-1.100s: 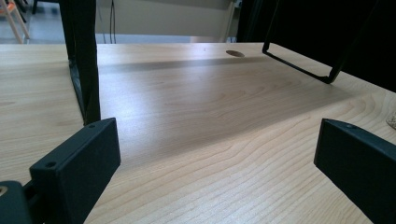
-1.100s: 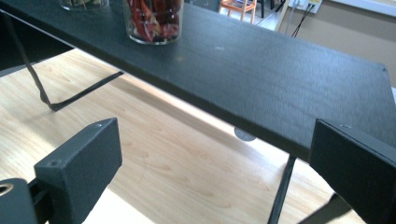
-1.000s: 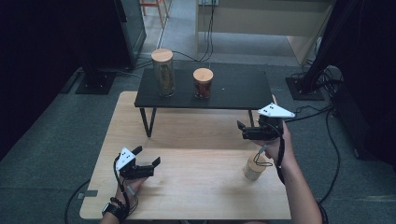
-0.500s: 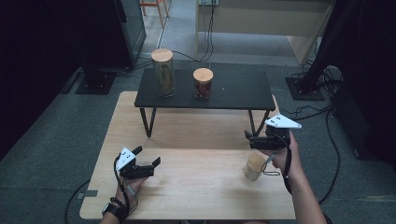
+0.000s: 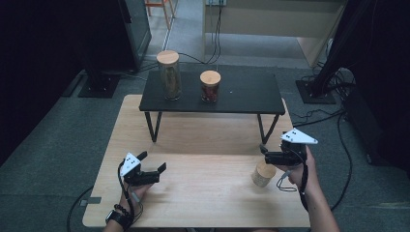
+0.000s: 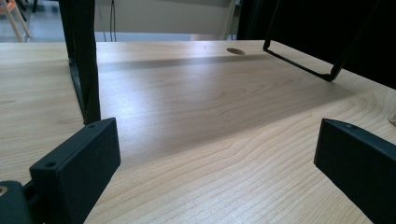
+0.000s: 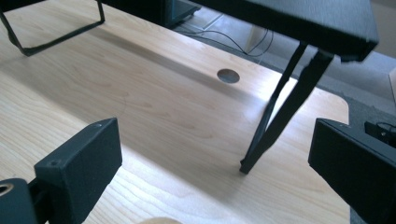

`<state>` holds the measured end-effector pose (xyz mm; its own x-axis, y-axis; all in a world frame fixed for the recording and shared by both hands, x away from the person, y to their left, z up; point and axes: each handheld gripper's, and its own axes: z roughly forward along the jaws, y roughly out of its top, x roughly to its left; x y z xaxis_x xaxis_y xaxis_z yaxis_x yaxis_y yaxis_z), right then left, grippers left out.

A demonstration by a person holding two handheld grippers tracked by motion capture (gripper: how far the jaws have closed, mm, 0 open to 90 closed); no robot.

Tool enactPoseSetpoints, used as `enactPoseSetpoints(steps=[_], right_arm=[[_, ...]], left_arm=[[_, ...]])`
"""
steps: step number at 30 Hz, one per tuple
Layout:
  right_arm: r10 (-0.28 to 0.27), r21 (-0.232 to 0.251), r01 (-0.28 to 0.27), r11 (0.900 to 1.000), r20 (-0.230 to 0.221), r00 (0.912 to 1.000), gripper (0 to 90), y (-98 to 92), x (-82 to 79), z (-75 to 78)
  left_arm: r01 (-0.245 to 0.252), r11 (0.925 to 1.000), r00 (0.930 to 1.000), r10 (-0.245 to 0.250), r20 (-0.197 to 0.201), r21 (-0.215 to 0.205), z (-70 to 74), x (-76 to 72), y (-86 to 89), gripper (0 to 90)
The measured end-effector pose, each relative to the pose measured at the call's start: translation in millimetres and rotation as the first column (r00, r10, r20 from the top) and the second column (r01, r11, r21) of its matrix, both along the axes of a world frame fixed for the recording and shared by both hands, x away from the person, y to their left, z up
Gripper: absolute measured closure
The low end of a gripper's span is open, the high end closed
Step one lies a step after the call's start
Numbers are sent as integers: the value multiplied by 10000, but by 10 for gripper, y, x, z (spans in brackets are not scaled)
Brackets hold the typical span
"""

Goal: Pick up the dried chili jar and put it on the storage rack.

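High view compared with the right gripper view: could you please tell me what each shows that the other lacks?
High view: a tall jar and a short jar on the black shelf, plus the left gripper. Right gripper view: a round hole in the wooden table, beyond its open fingers. Both: that table and the shelf's legs.

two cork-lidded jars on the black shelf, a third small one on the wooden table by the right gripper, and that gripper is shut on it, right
Not quite. In the high view the right gripper hangs above the small jar, and the right gripper view shows its jaws wide apart with nothing between them. The two jars on the black shelf are as you say.
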<state>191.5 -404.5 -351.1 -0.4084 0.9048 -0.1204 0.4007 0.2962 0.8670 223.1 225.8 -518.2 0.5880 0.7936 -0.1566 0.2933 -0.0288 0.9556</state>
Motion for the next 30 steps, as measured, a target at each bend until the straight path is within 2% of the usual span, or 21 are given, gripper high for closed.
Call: enactPoseSetpoints(steps=[11,18,30], right_arm=[[-30,-166,27,9999,-209,9998,26,-34,-90,-160],[-39,117,42,9999,-237,9997,26,-118,-171,-275],[-54,185,59,9998,-244,9997,26,-167,-316,-461]], left_arm=[[10,10000,10000,-10,-34,70,10,4,-7,4],[0,9999,10000,0,-30,120,14,2,-15,4],[-7,9998,10000,7,-12,205,20,0,-23,4]])
